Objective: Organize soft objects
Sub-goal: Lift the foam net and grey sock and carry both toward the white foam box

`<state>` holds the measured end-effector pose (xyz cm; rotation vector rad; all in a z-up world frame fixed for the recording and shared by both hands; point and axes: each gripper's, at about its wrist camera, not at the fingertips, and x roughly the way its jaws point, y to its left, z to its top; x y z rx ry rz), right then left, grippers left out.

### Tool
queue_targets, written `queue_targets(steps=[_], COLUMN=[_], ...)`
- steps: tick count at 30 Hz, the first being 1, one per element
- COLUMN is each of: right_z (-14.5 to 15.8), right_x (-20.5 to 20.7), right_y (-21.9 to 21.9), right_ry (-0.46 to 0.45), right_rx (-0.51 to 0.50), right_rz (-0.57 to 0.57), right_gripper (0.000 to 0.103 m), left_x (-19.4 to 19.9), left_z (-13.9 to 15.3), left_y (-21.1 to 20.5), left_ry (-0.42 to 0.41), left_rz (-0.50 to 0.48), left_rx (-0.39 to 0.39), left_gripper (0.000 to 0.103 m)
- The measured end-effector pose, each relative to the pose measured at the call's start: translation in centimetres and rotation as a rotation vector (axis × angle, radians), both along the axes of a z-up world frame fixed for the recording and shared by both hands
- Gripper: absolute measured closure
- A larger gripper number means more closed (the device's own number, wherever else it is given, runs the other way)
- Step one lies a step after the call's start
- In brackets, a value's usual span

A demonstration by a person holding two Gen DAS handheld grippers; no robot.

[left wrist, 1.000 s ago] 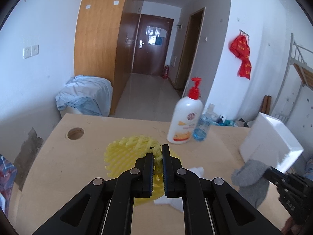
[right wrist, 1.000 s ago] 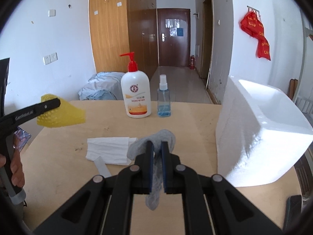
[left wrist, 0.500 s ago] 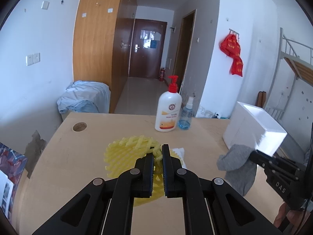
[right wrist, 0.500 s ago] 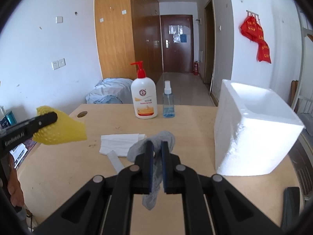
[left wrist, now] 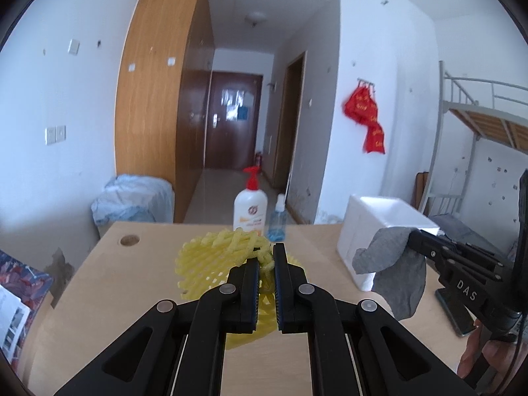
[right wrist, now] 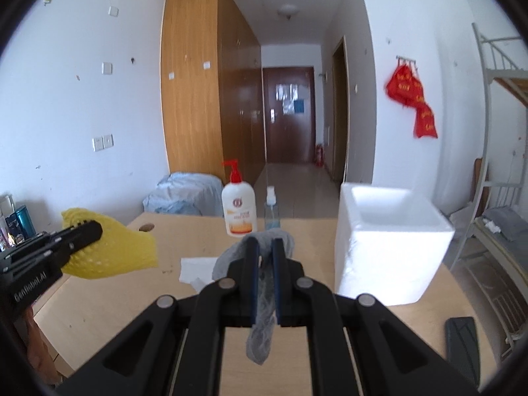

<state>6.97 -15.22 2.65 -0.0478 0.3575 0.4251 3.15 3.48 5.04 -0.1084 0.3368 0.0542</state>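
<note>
My left gripper (left wrist: 266, 262) is shut on a yellow foam fruit net (left wrist: 214, 260) and holds it above the wooden table (left wrist: 132, 264). The net also shows at the left of the right wrist view (right wrist: 115, 254). My right gripper (right wrist: 264, 254) is shut on a grey sock (right wrist: 260, 336) that hangs down between its fingers, above the table. The sock shows at the right of the left wrist view (left wrist: 392, 270), close to the white foam box (left wrist: 379, 227). The box stands to the right in the right wrist view (right wrist: 389, 247) with its top open.
A white pump bottle with a red top (right wrist: 238, 211) and a small blue spray bottle (right wrist: 272, 214) stand at the table's far edge. A white tissue (right wrist: 194, 269) lies on the table. A dark phone (right wrist: 462, 336) lies at the near right. A round hole (left wrist: 129, 240) is at the far left.
Both grippers have risen and pulled back from the table, each still holding its object. The sock now hangs beside the foam box in the left wrist view.
</note>
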Motion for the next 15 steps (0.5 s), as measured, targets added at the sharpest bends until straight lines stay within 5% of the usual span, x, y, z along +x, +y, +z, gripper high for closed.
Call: queue_targets(steps=[15], right_z=[0.7], right_x=[-1.8], right_y=[-3.1], right_ry=[-0.049], right_rx=[0.030], right_rz=[-0.096], right_gripper=[0.093], left_x=[-1.1], left_z=[1.0], left_y=[-2.9], left_ry=[-0.033], left_rz=[-0.097], left_rx=[0.019], left_gripper=[0.095])
